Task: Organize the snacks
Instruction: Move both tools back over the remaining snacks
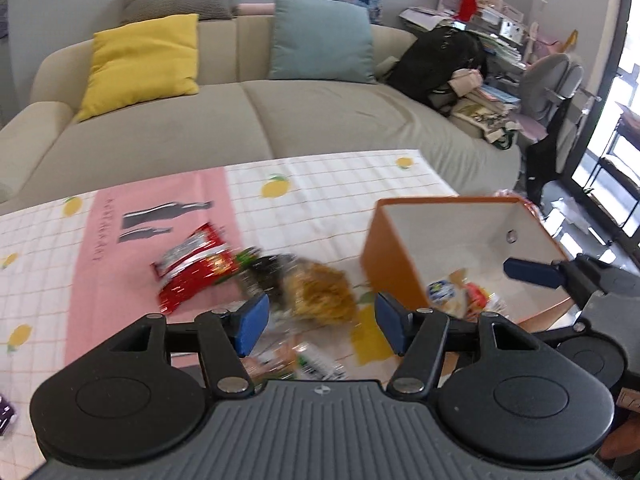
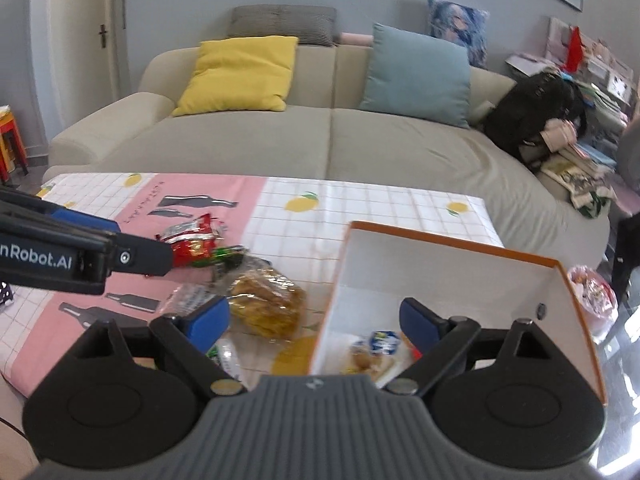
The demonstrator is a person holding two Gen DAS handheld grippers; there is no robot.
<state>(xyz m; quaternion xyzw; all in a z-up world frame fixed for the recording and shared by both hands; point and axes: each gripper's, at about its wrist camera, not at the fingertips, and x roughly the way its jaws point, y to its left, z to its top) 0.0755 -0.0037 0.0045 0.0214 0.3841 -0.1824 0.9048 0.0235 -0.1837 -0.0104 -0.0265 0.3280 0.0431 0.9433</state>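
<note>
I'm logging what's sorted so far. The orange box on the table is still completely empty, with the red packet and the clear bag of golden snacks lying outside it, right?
Not quite: the orange box already holds a few small snacks, as the right wrist view shows. The red packet and clear bag of golden snacks do lie outside it.

Two fisheye cameras, one on each hand-held gripper, look forward and downward along their blue-padded fingers over a table (image 1: 320, 184) toward a beige sofa (image 1: 256, 120). The left wrist view sits close above a heap of snack packets (image 1: 256, 272), with the orange box (image 1: 394, 248) ahead to its right and the right gripper (image 1: 532, 272) entering at that edge. The right wrist view looks straight into the box, the left gripper (image 2: 88, 240) crossing from its left. Both share table, packets, box and sofa.
</note>
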